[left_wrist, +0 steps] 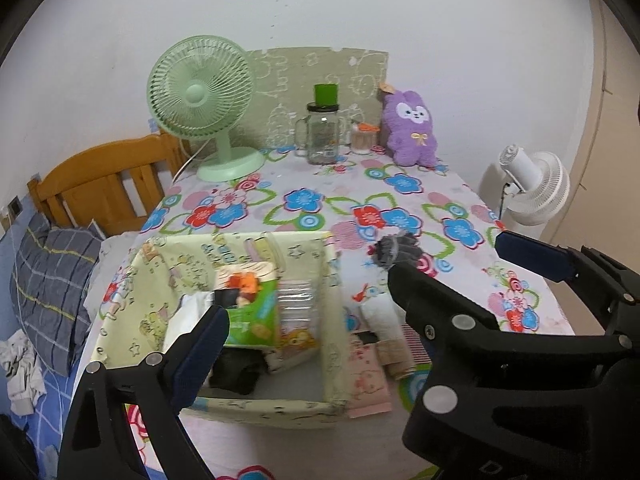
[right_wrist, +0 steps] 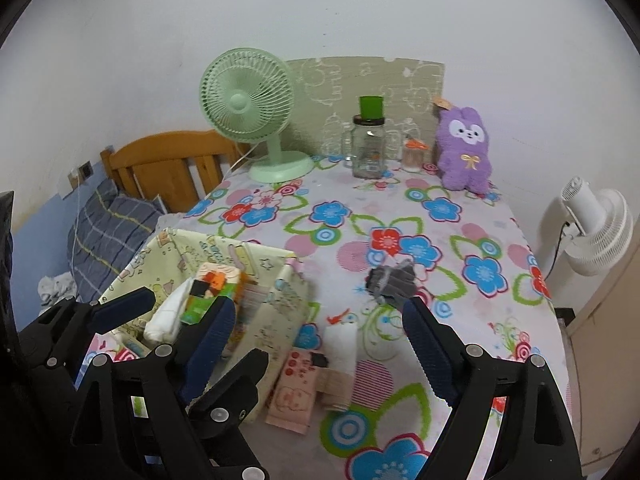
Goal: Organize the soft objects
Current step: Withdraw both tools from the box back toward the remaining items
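1. With both claws spread and nothing between the jaws, left gripper (left_wrist: 304, 312) sits over the bin (left_wrist: 120, 320) at lower left, right gripper (right_wrist: 316, 332) over loose items at lower centre.
2. Still out on the tablecloth (right_wrist: 500, 320): grey glove (right_wrist: 390, 280) mid-frame, white roll (right_wrist: 340, 344) and pink packet (right_wrist: 292, 392) just right of the bin.
3. Risk: the pink packet lies flat, so the pads may snag the cloth instead.
4. Risk: the bin already looks crowded and soft-walled; pushing more in could buckle a wall.
5. Risk: the grippers are close together; both reaching the same gap could clash.

Purple plush toy (left_wrist: 409, 131) — pale-green fan (left_wrist: 201, 94) — floral tablecloth (left_wrist: 320, 204).
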Tool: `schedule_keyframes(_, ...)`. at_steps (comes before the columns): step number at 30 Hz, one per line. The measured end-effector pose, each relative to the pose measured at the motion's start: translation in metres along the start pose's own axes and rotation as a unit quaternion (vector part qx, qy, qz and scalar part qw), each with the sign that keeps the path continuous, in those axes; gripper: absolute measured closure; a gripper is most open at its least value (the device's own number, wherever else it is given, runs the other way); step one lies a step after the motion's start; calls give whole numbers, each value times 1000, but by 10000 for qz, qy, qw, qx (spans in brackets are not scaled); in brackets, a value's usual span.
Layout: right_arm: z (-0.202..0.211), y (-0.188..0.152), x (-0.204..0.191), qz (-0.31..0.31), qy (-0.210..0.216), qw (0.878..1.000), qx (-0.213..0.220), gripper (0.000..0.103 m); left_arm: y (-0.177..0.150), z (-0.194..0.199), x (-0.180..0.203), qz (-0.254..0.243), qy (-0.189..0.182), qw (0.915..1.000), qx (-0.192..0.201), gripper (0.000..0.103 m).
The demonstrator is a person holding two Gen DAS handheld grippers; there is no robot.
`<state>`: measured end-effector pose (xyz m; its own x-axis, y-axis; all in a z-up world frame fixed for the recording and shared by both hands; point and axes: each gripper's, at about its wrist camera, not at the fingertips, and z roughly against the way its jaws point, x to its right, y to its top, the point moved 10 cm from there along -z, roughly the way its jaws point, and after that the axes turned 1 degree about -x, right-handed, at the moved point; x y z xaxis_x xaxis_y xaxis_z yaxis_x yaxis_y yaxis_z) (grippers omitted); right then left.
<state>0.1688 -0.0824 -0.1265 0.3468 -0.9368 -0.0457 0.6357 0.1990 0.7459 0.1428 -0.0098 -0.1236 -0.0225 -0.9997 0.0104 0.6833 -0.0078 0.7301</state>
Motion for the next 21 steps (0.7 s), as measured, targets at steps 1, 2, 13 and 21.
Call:
schedule_keyframes(1, 2, 0, 4, -26, -10, 10000, 12, 15, 1, 0, 4, -31, -8, 10000, 0, 6)
schedule_keyframes(2, 3, -1, 8, -51, -34, 10000, 24, 15, 1, 0, 7, -50, -11, 10000, 4, 6)
schedule_keyframes(13, 24, -5, 49, -222, -275, 9993, 151, 15, 6, 4, 50, -147, -159, 9996, 162, 6)
schedule_keyframes(21, 33, -14, 74, -262, -474, 9984, 153, 15, 2, 0, 76, -183, -293, 9993, 169, 7)
